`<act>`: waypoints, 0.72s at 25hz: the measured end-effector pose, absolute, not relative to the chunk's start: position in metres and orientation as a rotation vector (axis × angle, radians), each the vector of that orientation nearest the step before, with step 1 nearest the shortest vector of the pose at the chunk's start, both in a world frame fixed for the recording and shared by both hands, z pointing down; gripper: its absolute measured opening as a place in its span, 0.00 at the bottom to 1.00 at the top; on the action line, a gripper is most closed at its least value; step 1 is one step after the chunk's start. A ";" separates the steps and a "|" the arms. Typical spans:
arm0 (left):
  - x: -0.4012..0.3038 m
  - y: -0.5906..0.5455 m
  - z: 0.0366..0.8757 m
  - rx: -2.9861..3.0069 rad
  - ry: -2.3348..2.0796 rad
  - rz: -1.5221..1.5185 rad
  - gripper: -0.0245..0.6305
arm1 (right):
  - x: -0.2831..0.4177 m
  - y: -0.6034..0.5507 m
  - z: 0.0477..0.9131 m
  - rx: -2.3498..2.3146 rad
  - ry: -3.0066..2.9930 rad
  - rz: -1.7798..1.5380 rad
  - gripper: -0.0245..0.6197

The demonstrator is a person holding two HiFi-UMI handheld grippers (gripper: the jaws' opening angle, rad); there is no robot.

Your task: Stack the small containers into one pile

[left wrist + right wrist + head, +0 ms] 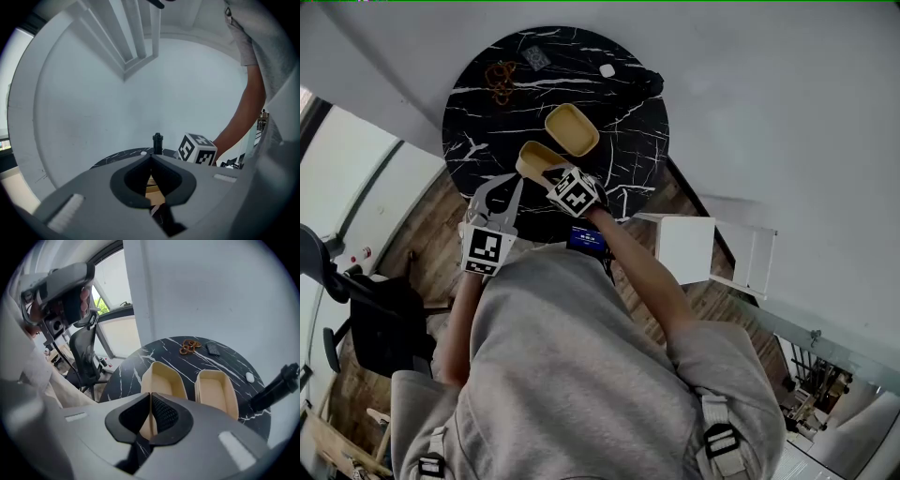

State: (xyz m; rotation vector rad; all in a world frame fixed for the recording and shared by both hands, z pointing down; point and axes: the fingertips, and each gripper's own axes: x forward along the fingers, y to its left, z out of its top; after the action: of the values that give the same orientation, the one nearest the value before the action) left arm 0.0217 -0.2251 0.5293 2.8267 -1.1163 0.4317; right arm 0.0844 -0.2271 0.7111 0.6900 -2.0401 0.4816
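At the left of the head view, keeping the left gripper (506, 187) idle over the near edge of the black marble table (473, 122), jaws pressed together on nothing, with only a sliver of tan showing beyond them in the left gripper view. Just to the right, pinching the near wall of the nearer container (534, 157) with the right gripper (555, 176): pads closed on the thin tan rim, tub seemingly resting on the marble. Up and to the right again, leaving the second container (571, 129) open side up, close beside the first but apart. Judged from this, at the pick-up step of the stack: grasp made, lift not yet done. Next, calls for raising the pinched tub clear, carrying it over its neighbour, matching the long sides and lowering it straight in to nest. Held by one thin wall, likely to swing or tip, so best moved slowly. Across the upper tabletop, left to right: brown rings (500, 80), a small dark flat item (536, 58), a small white item (607, 70), a black cylinder (649, 82) at the edge. Around it, wood floor (412, 244), a dark office chair (384, 328) at lower left, a white side table (684, 246) at right, pale walls.
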 end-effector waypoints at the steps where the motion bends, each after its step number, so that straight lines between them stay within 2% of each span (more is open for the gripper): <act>1: 0.026 -0.226 0.529 2.833 -1.103 0.434 0.04 | 0.090 -0.228 0.706 0.705 -2.051 0.482 0.09; 10: 0.027 -0.226 0.533 2.820 -1.112 0.469 0.04 | 0.149 -0.266 0.658 0.893 -2.113 0.395 0.09; 18: 0.014 -0.224 0.540 2.781 -1.151 0.495 0.04 | 0.190 -0.317 0.661 1.089 -2.015 0.351 0.08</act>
State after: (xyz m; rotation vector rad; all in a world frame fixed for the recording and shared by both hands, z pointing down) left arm 0.0144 -0.2236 0.5398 2.7812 -1.1511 0.4950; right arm 0.1898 -0.3171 0.6609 1.0889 -2.0154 0.3514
